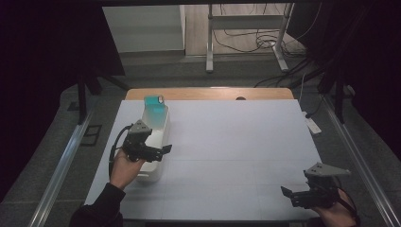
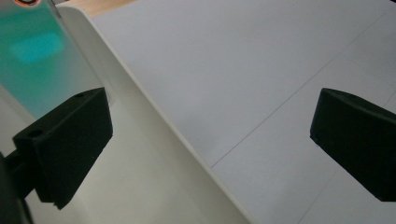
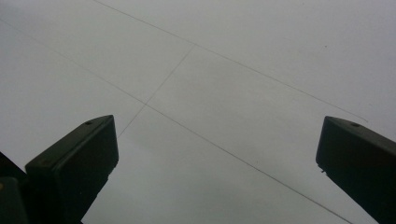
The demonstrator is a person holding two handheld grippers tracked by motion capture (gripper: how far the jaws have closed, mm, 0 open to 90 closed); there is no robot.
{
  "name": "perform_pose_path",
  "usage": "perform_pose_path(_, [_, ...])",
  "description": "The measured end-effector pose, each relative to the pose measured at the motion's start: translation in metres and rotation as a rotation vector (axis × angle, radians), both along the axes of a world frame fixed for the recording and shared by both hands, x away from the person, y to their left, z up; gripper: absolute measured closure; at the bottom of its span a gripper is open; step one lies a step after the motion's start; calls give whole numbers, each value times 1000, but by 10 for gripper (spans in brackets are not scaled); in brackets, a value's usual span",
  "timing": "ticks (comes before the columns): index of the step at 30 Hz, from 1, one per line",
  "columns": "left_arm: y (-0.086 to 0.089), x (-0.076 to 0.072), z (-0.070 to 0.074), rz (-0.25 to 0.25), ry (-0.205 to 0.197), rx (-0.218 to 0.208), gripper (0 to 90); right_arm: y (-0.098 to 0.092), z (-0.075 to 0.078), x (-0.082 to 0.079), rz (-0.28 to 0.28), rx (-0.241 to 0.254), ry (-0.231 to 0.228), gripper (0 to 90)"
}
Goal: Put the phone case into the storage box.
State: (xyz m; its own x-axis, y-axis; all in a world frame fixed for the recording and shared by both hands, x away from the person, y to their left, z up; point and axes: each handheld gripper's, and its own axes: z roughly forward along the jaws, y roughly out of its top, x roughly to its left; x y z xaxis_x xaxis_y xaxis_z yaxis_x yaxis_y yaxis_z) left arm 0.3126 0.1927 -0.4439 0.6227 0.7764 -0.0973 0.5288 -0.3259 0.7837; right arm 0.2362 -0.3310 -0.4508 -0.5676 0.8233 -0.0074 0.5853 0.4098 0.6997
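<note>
As both tools are held above the table with nothing between their jaws, the status reads as follows.

Left gripper (image 1: 163, 150): jaws wide apart, holding nothing; one jaw over the inside of the bin, the other over the table, so the near wall sits between them. In the left gripper view (image 2: 210, 149) the gap is broad.

Right gripper (image 1: 287, 194): jaws wide apart, holding nothing; at about 4 o'clock on the table, well apart from the bin. The right gripper view (image 3: 217, 158) looks down on bare sheet.

Bin (image 1: 160, 135): at about 9 o'clock on the table, long axis running toward 12 o'clock, open top.

Teal item (image 1: 152, 100): at the 12 o'clock end of the bin; whether it stands inside or rests against the end wall cannot be told.

Table (image 1: 236, 142): flat, covered by a pale matte sheet with faint straight seam lines; a wooden edge shows at 12 o'clock.

Materials: bin of white, smooth, slightly glossy plastic, thin-walled, long box shape with rounded rim; teal item translucent and flat-faced; jaws black, blocky, matte.

Risk 1: closing on the thin wall may flex it or tip the bin, because the grip sits on one long side only.

Risk 2: smooth plastic may slip from the jaws if lifted off-centre.

Risk 3: a jolt may topple the teal item.
</note>
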Motion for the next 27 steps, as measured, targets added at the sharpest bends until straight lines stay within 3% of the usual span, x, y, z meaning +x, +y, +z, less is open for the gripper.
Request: perform_pose_path(27, [7,-43,-1,18,-22,-3,0,0,0,0,2,3,-3,0])
